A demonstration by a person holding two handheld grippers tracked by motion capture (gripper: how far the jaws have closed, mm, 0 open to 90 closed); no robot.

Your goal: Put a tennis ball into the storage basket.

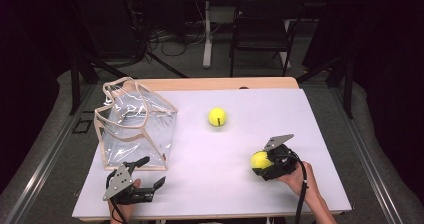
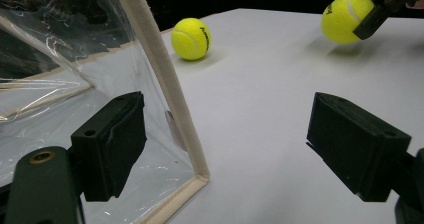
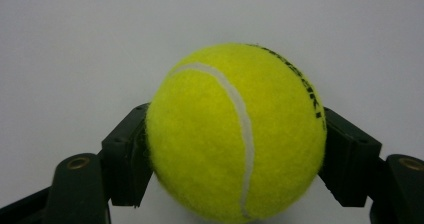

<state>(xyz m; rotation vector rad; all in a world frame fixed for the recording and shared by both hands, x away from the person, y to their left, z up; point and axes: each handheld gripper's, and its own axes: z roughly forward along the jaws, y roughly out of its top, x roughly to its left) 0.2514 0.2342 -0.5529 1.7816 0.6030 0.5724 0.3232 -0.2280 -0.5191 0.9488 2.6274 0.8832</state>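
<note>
One fuzzy yellow tennis ball (image 3: 235,134) — white seam, black lettering — clamped by right gripper (image 1: 267,165), left gripper (image 1: 145,176) agape

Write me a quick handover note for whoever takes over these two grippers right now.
Right tongs: shut on a yellow tennis ball, near the white table's right front.
Left tongs: open, holding nothing, at the front corner of the clear plastic bag with beige trim.
Second yellow tennis ball: loose mid-table.
Done: one ball gripped.
Left, probably: both balls into the bag; no ball visible inside.
</note>
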